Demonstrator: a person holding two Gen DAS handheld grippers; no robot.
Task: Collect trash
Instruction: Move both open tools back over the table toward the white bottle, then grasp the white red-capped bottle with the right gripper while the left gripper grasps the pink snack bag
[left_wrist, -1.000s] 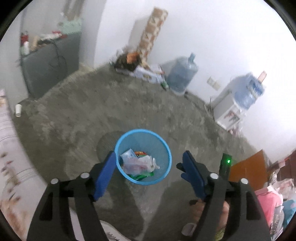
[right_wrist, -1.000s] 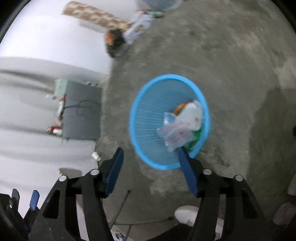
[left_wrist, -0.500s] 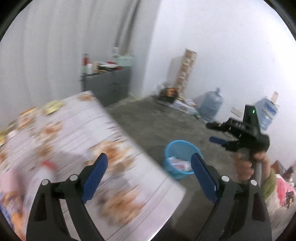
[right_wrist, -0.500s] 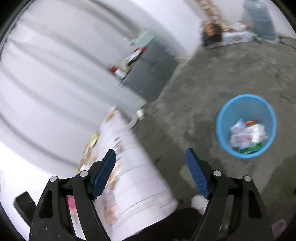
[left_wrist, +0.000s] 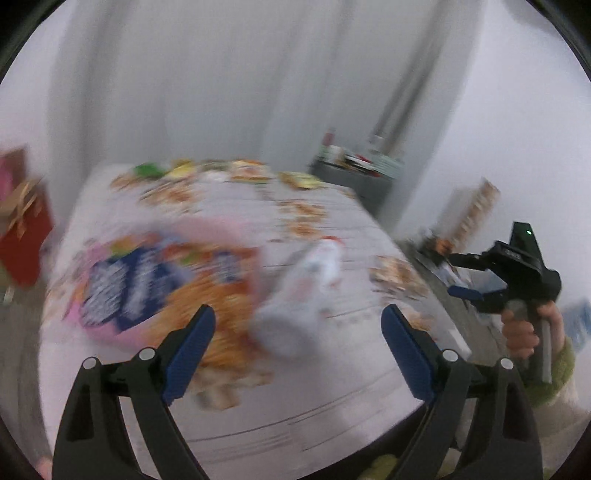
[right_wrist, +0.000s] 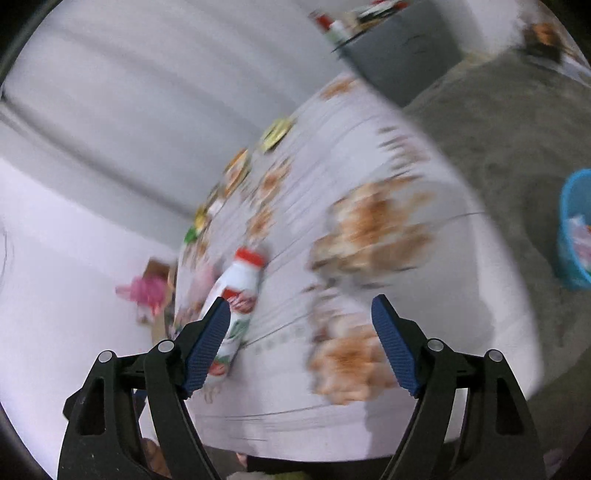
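Left wrist view shows left gripper (left_wrist: 299, 328) spread wide and empty above a white bottle (left_wrist: 299, 295), right gripper (right_wrist: 299, 321) likewise.

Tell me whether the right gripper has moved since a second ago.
Yes. The right gripper was over the blue basket; it has swung away to the patterned table, leaving the basket at the right edge of its view.

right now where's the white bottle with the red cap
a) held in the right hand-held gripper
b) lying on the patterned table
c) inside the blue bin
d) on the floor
b: the white bottle lies on its side on the patterned table, outside the open right hand-held gripper.
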